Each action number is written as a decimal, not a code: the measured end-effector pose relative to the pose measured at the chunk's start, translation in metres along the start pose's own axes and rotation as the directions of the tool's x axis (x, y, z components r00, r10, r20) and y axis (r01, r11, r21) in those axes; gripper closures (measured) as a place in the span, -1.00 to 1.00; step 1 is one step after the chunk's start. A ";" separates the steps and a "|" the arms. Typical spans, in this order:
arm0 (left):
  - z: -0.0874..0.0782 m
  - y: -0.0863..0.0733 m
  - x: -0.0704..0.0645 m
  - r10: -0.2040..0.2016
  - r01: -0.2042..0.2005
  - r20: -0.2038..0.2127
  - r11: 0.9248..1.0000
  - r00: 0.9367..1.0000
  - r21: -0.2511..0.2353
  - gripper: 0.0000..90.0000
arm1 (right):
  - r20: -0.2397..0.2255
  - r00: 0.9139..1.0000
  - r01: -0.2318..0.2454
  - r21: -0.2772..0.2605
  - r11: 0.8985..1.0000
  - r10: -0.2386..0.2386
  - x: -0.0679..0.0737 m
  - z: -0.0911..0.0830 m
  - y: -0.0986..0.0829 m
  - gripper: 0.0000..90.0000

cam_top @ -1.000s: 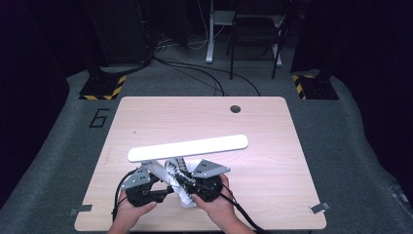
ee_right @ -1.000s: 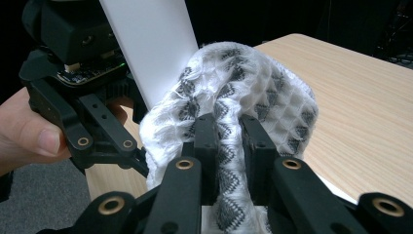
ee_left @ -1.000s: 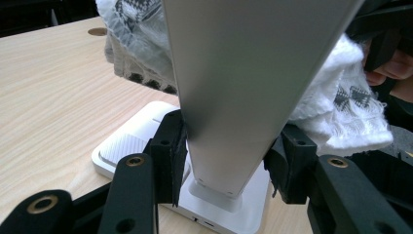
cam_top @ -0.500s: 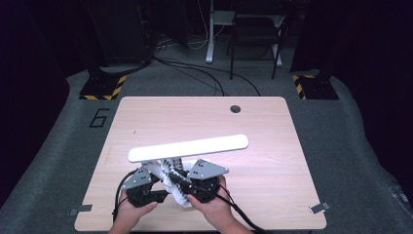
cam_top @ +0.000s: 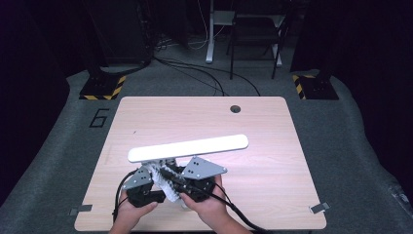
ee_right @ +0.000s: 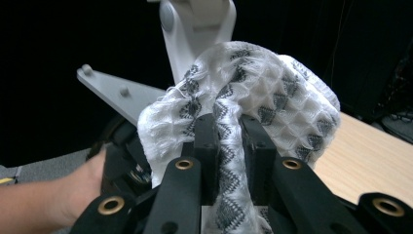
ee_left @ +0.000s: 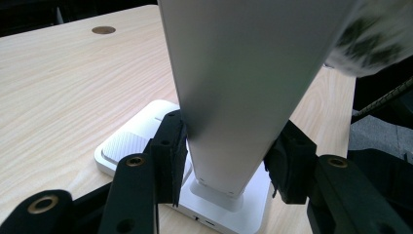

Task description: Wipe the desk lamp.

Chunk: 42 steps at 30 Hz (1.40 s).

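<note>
A single digit, "6" point(cam_top: 99, 118), is marked in dark paint on the grey floor point(cam_top: 58, 146), just off the far left corner of the wooden table point(cam_top: 272, 126). It is the one readable mark; the table's top carries no lettering that can be made out.

The lamp point(cam_top: 188, 148) spans the table point(cam_top: 272, 126) from near its left edge past the middle, blocking passage there; the far half and right side lie open.
</note>
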<state>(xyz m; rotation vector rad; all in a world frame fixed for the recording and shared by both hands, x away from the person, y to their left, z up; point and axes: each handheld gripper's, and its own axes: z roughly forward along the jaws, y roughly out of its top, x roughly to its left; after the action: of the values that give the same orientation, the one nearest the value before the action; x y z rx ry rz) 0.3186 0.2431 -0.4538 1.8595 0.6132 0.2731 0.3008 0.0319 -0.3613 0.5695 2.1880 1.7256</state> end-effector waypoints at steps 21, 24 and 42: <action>0.000 0.000 -0.001 0.011 -0.011 -0.010 1.000 1.000 0.012 0.20 | 0.035 0.999 0.022 0.034 0.999 -0.023 -0.002 0.003 -0.019 0.77; 0.001 0.000 -0.002 0.003 -0.003 -0.014 1.000 1.000 0.006 0.20 | 0.045 0.999 0.023 0.051 0.998 -0.025 -0.004 0.003 -0.025 0.77; 0.000 0.001 -0.002 0.013 -0.013 -0.009 1.000 1.000 0.021 0.20 | 0.080 0.997 0.021 0.028 0.999 -0.023 -0.001 0.003 -0.023 0.76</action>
<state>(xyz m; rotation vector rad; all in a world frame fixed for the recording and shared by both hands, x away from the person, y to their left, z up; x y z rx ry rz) 0.3174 0.2422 -0.4526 1.8833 0.6125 0.2851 0.2999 0.0297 -0.3844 0.6082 2.1577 1.6352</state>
